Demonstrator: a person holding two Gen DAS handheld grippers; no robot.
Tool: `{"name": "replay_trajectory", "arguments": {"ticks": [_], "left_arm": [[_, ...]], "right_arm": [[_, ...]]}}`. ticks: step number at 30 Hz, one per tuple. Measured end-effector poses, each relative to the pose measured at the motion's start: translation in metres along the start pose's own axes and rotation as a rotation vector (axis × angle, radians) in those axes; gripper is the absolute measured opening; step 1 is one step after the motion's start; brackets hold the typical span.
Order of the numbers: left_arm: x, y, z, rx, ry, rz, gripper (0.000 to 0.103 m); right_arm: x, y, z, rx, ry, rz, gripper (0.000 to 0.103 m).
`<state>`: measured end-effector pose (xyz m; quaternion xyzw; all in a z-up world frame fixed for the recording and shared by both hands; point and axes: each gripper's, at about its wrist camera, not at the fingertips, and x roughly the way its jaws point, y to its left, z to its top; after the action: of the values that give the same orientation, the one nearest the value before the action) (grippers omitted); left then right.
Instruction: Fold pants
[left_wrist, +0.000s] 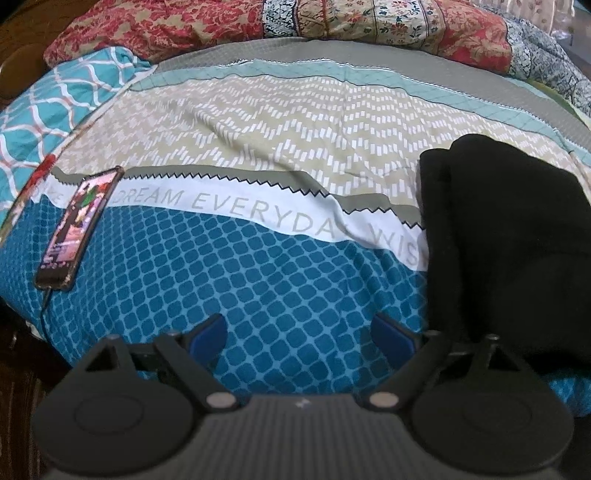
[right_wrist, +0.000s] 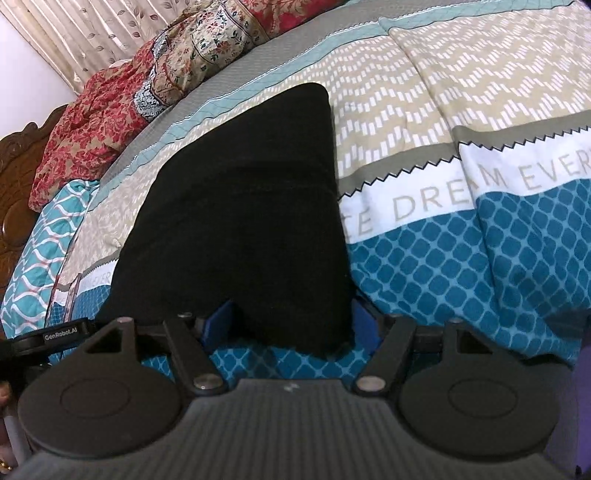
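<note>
Where the bed's left edge curves away in the left wrist view, a teal lattice-print pillow (left_wrist: 40, 110) lies against the patterned bedspread (left_wrist: 229, 280). Item: a phone (left_wrist: 79, 229), screen lit, resting face up on the blue scale-print band of the bedspread, a thin dark cable (left_wrist: 44, 299) running from its lower end. Item: a white band printed DREAM EVERYDAY, crossing the bedspread between a beige chevron section above and the blue section below. Item: a red floral quilt (left_wrist: 177, 26), bunched along the far edge of the bed. Item: the left gripper (left_wrist: 299, 332), low in frame over the blue band, its blue-padded fingers (left_wrist: 208, 332) spread wide with only bedspread between them, touching no cloth. Item: the black pants (left_wrist: 506, 240), a folded dark mass at the right side of this view, lying on the bedspread just beside the left gripper's right finger.

In the right wrist view, far left, a carved wooden headboard (right_wrist: 14, 192) and a leaf-print curtain (right_wrist: 92, 33) behind the quilt. Item: the black pants (right_wrist: 240, 206) again, laid flat in a tapering block across the beige, white and blue bands, near hem toward the camera. Item: the right gripper (right_wrist: 291, 328), fingers spread apart on either side of that near hem; the cloth drapes over the fingertips, so contact probably exists but cannot be confirmed.
</note>
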<state>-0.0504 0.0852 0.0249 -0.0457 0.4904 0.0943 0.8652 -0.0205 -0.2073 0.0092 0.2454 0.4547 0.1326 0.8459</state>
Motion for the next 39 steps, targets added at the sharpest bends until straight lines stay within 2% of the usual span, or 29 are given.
{"name": "replay_trajectory", "arguments": {"ticks": [4,7,9,14,22,26,29,30,32,34,37,39], "left_arm": [[-0.007,0.006,0.007,-0.050,-0.011,-0.115,0.092],[-0.018,0.015,0.013,-0.120,-0.059,-0.278,0.103],[-0.020,0.016,0.020,-0.149,-0.070,-0.370,0.103],[-0.014,-0.002,0.033,-0.091,-0.086,-0.429,0.103],[0.026,-0.027,0.044,-0.017,0.008,-0.464,0.103],[0.047,-0.025,0.041,-0.064,0.109,-0.572,0.103],[0.055,-0.023,0.035,-0.087,0.115,-0.615,0.103],[0.056,-0.022,0.034,-0.092,0.112,-0.628,0.103],[0.060,-0.022,0.033,-0.115,0.138,-0.709,0.103],[0.065,-0.021,0.032,-0.169,0.179,-0.807,0.103],[0.073,-0.026,0.031,-0.165,0.189,-0.817,0.103],[0.077,-0.028,0.030,-0.154,0.185,-0.815,0.103]], "right_arm": [[-0.005,0.001,0.000,0.012,-0.018,0.006,0.072],[-0.013,0.000,0.003,0.008,-0.059,0.008,0.072],[-0.020,-0.002,0.005,0.004,-0.089,0.014,0.076],[-0.027,-0.010,0.011,0.016,-0.140,0.023,0.081],[-0.017,-0.024,0.023,0.080,-0.149,0.071,0.084],[-0.002,-0.032,0.029,0.095,-0.094,0.133,0.084],[0.019,-0.044,0.029,0.173,-0.016,0.187,0.088],[0.023,-0.049,0.029,0.197,-0.016,0.204,0.090],[0.020,-0.054,0.032,0.209,-0.026,0.253,0.096],[0.020,-0.049,0.032,0.186,-0.019,0.250,0.098],[0.020,-0.035,0.032,0.137,-0.019,0.229,0.100],[0.022,-0.022,0.032,0.085,-0.008,0.248,0.100]]}}
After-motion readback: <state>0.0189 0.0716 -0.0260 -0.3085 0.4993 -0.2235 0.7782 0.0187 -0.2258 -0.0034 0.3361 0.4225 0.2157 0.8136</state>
